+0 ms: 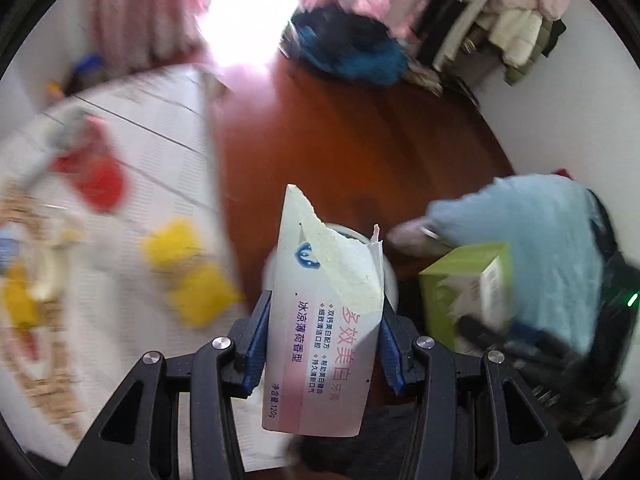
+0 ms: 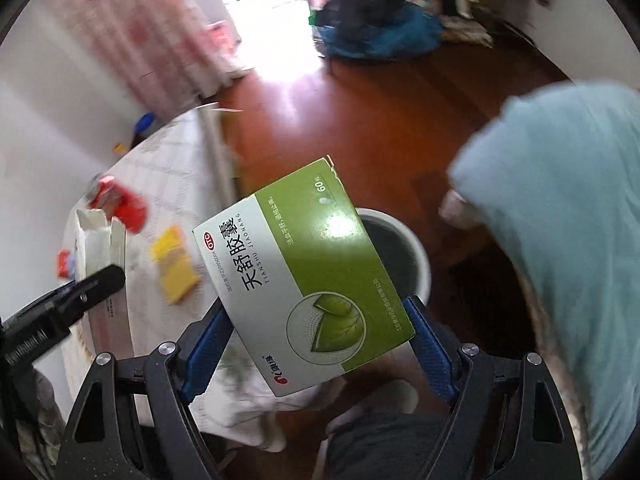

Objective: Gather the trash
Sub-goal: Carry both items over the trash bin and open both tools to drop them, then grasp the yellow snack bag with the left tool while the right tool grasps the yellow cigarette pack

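The left tool (image 1: 324,344) is clamped on a torn toothpaste box (image 1: 320,320), its blue pads (image 1: 256,336) pressing both long sides; the ragged top end stands clear above the grip. The right tool (image 2: 316,344) is closed on a green and white medicine box (image 2: 304,280), which sits skewed between the pads, one corner low.

Both boxes hang over the wooden floor (image 1: 360,148), and a white bin (image 2: 404,256) with a dark liner stands directly below and behind them. In the left view its rim (image 1: 390,280) is mostly hidden by the toothpaste box.

To the left, the desk (image 2: 172,184) carries more litter: yellow packets (image 1: 192,268) and a red wrapper (image 1: 96,180), blurred.

Risks, as judged: the skewed medicine box could twist out of the grip and fall before it is over the bin. The tall toothpaste box may catch the rim and tip onto the floor if released off centre. The two tools are close, so they could collide above the opening.
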Motion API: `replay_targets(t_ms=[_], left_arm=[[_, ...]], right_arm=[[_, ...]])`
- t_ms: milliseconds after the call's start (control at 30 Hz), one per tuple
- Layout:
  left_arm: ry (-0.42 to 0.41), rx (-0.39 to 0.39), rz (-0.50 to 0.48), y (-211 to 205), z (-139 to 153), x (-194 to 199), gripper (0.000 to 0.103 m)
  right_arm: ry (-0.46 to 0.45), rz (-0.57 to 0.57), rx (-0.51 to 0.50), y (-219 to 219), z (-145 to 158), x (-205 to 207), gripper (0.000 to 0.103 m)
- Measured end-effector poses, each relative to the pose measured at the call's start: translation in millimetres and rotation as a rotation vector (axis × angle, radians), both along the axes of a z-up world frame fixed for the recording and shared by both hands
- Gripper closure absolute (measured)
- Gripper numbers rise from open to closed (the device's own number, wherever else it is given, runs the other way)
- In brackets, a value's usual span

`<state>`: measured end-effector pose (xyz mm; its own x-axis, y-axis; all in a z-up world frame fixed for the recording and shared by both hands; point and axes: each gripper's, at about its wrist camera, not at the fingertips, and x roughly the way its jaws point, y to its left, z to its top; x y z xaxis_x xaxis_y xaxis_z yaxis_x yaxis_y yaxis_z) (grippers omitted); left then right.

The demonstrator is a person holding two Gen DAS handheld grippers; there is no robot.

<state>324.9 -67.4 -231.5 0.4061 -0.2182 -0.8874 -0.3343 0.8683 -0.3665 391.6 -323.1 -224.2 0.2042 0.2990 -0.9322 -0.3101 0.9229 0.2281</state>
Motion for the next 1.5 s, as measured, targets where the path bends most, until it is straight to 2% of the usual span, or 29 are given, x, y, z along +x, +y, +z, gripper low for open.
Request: replay_targets(t_ms=[133,267,333,367,400,433,467,567,667,700,867,967,1100,1500], left_arm=[[0.079,-0.129,-0.05,-14.3,-43.6,54.1,0.058],[0.167,-0.204,-0.059,-20.6,-80.1,92.1,0.056],[0.196,-0.211,-0.075,-25.2,-90.3,104.3,0.045],[0.209,-0.219,-0.07,-24.9,-96.3,110.2,0.029],[0.215,-0.227,-0.063,-23.3,-100.8,115.3,0.018],[0.219,-0.231,-0.058,-22.0,-103.5,117.5,0.018],[0.226,-0.228,-0.054,-21.1,-105.9,118.5,0.018],[0.232,-0.188,-0.052,-22.1,-105.1,110.8,0.006],[0.219,-0.081,-0.048,-25.1,-100.9,102.4,0.006],[0.214,-0.036,-0.045,-25.4,-97.3,97.9,0.006],[0.185,0.17,-0.038,-25.9,-90.3,71.9,0.006],[0.171,0.236,-0.045,-30.7,-80.5,54.8,0.006],[0.148,0.279,-0.046,-35.9,-62.3,33.3,0.006],[0.03,0.357,-0.037,-53.3,16.6,-32.9,0.006]], right_arm=[[0.072,-0.071,-0.005,-25.1,-42.2,23.1,0.018],[0.14,-0.105,-0.003,-29.2,-85.2,41.1,0.018],[0.167,-0.113,-0.008,-27.9,-104.1,50.2,0.018],[0.177,-0.117,-0.012,-22.6,-113.4,56.4,0.018],[0.182,-0.127,-0.019,-22.7,-123.2,60.3,0.018],[0.187,-0.132,-0.017,-25.6,-129.9,62.9,0.018],[0.201,-0.137,-0.016,-24.5,-136.8,66.5,0.017],[0.24,-0.137,-0.002,-23.5,-159.1,74.8,0.014],[0.24,-0.132,-0.006,-17.7,-171.7,79.7,0.0],[0.235,-0.129,-0.005,-15.5,-172.4,79.5,0.0],[0.189,-0.104,-0.116,-14.1,-161.2,61.7,0.0],[0.16,-0.083,-0.181,-15.7,-147.4,47.1,0.0],[0.121,-0.07,-0.221,-16.2,-124.4,25.8,0.0],[-0.024,-0.088,-0.181,-34.7,-25.1,-41.4,0.0]])
